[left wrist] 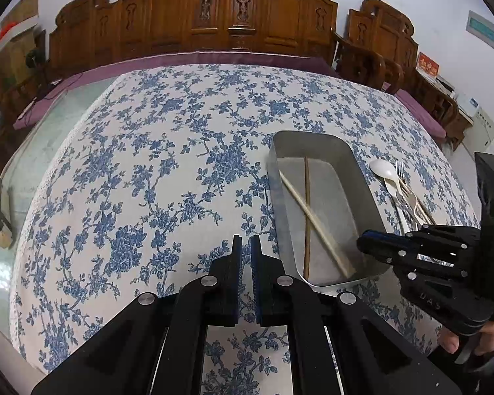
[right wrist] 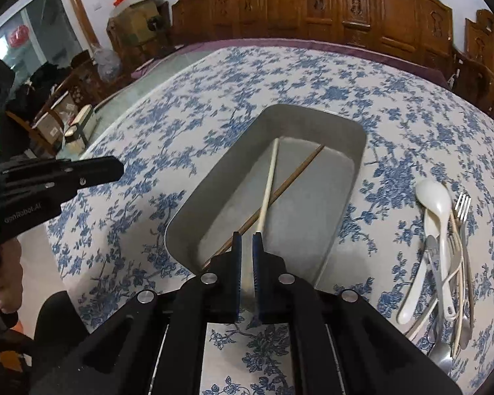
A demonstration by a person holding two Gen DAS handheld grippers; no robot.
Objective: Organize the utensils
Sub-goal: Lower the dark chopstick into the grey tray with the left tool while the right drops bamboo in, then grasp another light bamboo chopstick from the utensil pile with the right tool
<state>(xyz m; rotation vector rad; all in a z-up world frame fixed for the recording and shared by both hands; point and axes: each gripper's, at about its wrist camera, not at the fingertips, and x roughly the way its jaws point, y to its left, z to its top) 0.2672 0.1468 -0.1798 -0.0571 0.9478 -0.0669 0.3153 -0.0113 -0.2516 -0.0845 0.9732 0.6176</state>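
My right tongs point(right wrist: 246, 240) hung nearly closed and empty over the metal tray's point(right wrist: 345, 161) near end, as did my left point(left wrist: 246, 242). The pale chopstick point(right wrist: 268, 187) inside looked light, stiff, slippery; best pinched near its end.

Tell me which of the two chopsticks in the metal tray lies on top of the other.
The pale cream chopstick lies on top, crossing over the thin dark brown chopstick, which runs beneath it in the metal tray.

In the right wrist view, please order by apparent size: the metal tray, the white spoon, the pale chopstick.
1. metal tray, clearly the largest.
2 and 3. pale chopstick and white spoon: similar length; the spoon is wider, but ranking them is unsure.
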